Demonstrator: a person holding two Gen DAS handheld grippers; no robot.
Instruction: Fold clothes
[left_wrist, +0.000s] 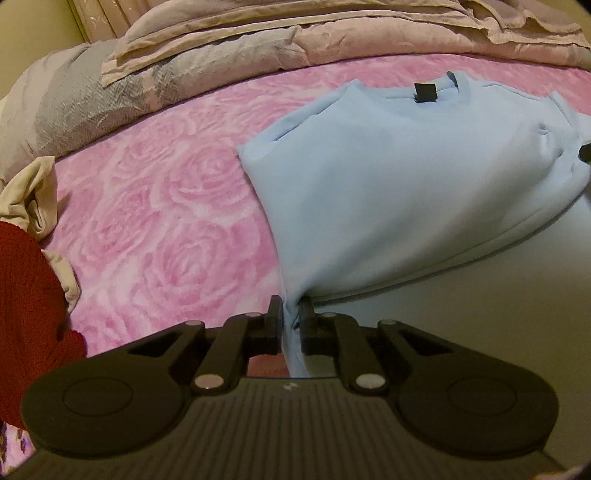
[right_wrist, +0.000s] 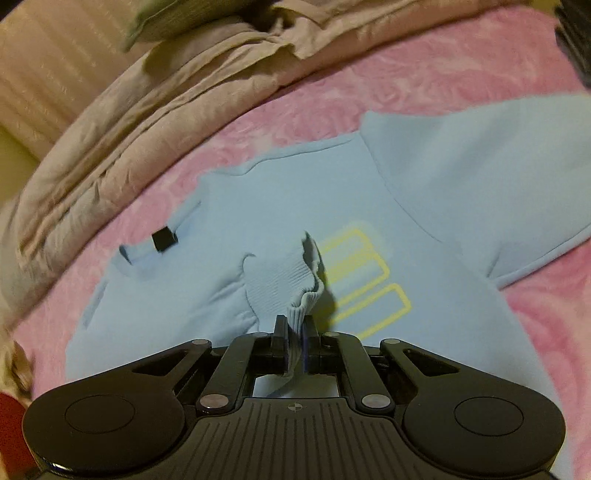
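Two tongs each pinch the pale blue sweatshirt (left_wrist: 388, 192), which lies spread on the pink rose-patterned bed (left_wrist: 155, 206).

Left wrist view: the left tongs (left_wrist: 291, 314) are closed on a bunched edge of the sweatshirt near its lower corner, and the cloth runs up from the jaws in a taut fold. The collar and its black label (left_wrist: 424, 92) lie at the far side. A red garment (left_wrist: 26, 317) and a cream one (left_wrist: 33, 199) sit at the left.

Right wrist view: the right tongs (right_wrist: 294, 332) are closed on the ribbed cuff (right_wrist: 291, 288) of a sleeve, raised over the yellow print (right_wrist: 362, 280).

The sweatshirt looks soft, thick and limp. It should drape rather than hold shape, so hems, cuffs and corners likely give the surest hold.
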